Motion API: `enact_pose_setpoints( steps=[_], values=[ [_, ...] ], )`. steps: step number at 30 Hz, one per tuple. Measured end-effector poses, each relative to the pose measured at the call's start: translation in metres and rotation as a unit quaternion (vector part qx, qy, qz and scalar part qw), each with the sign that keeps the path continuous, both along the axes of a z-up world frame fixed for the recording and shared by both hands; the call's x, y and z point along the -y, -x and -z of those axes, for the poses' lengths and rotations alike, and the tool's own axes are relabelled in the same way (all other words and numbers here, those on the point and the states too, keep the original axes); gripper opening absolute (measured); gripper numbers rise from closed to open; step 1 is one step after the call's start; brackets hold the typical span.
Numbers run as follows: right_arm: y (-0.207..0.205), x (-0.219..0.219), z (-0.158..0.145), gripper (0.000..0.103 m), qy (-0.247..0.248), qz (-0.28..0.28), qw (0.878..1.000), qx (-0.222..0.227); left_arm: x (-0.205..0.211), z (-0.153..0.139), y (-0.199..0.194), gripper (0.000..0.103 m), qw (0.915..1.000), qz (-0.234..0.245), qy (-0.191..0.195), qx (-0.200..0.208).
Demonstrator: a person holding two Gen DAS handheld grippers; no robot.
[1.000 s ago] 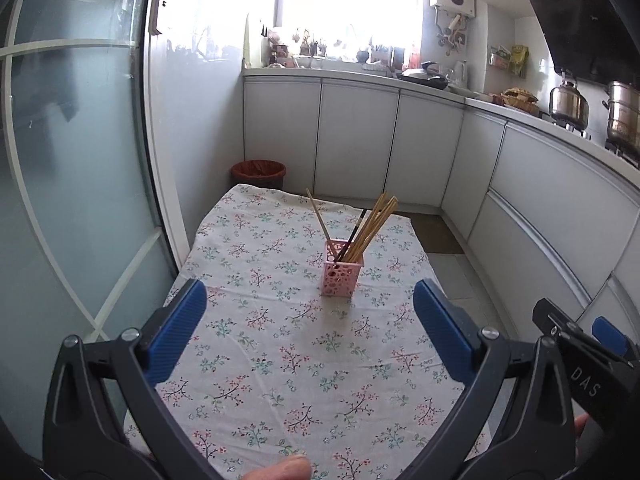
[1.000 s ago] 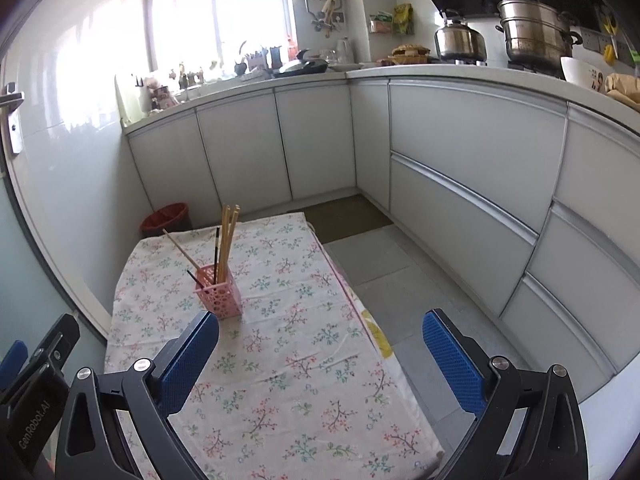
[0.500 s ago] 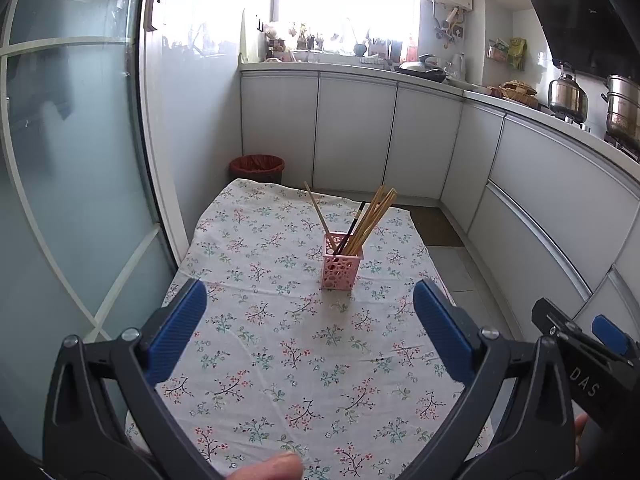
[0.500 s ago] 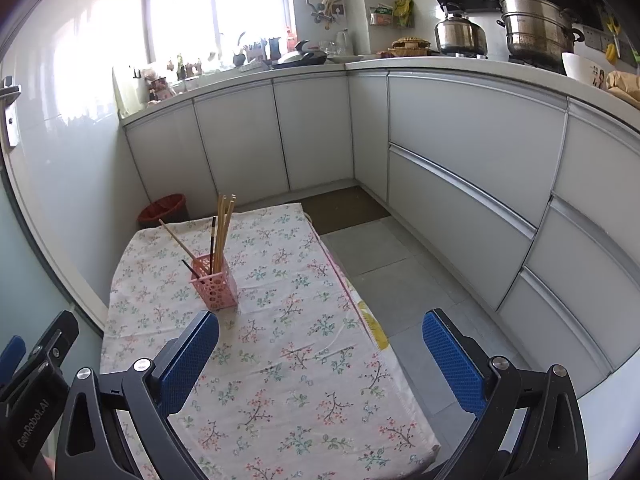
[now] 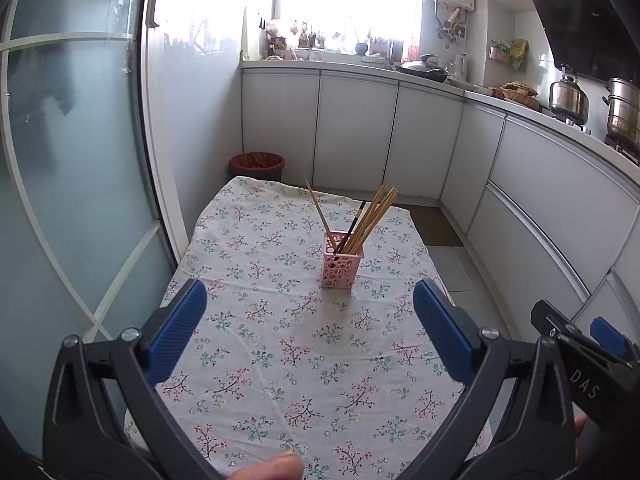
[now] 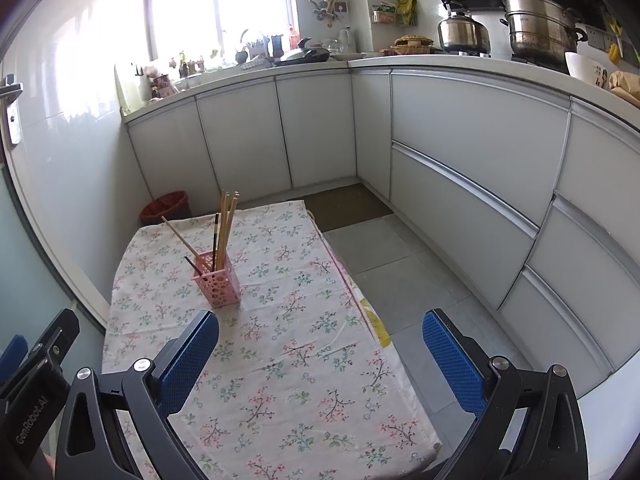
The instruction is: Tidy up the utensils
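A pink perforated holder [image 5: 342, 266] [image 6: 217, 282] stands upright near the middle of the floral tablecloth [image 5: 280, 320] [image 6: 288, 360]. Several wooden chopsticks [image 5: 370, 220] [image 6: 227, 224] and a dark one lean out of it. My left gripper [image 5: 310, 326] hangs open above the near part of the table, well short of the holder, with nothing between its fingers. My right gripper [image 6: 320, 356] is open too, over the table's right near edge, the holder ahead to its left. Each gripper's body shows at the edge of the other's view.
White kitchen cabinets [image 5: 360, 136] [image 6: 460, 160] run along the back and right. A red bin [image 5: 257, 165] [image 6: 165, 209] sits on the floor beyond the table. A glass door [image 5: 72, 160] borders the left side. Pots [image 6: 536, 26] stand on the counter. A fingertip [image 5: 272, 467] shows below.
Both grippers have drawn back and risen a little; the holder looks smaller and farther off. Both stay open and empty.
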State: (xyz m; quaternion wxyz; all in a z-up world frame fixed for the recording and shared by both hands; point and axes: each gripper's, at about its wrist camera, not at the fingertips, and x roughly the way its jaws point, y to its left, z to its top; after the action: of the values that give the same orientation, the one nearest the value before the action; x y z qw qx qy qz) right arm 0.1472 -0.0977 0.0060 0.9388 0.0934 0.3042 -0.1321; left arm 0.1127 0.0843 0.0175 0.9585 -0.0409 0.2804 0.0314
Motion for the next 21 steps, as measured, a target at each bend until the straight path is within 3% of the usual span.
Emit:
enact_pose_setpoints(
  steps=[21],
  values=[
    [0.0003, -0.0008, 0.0013, 0.103, -0.002, -0.006, 1.000, -0.002, 0.0040, 0.0026, -0.0044, 0.102, 0.9999, 0.006, 0.005, -0.009]
  ],
)
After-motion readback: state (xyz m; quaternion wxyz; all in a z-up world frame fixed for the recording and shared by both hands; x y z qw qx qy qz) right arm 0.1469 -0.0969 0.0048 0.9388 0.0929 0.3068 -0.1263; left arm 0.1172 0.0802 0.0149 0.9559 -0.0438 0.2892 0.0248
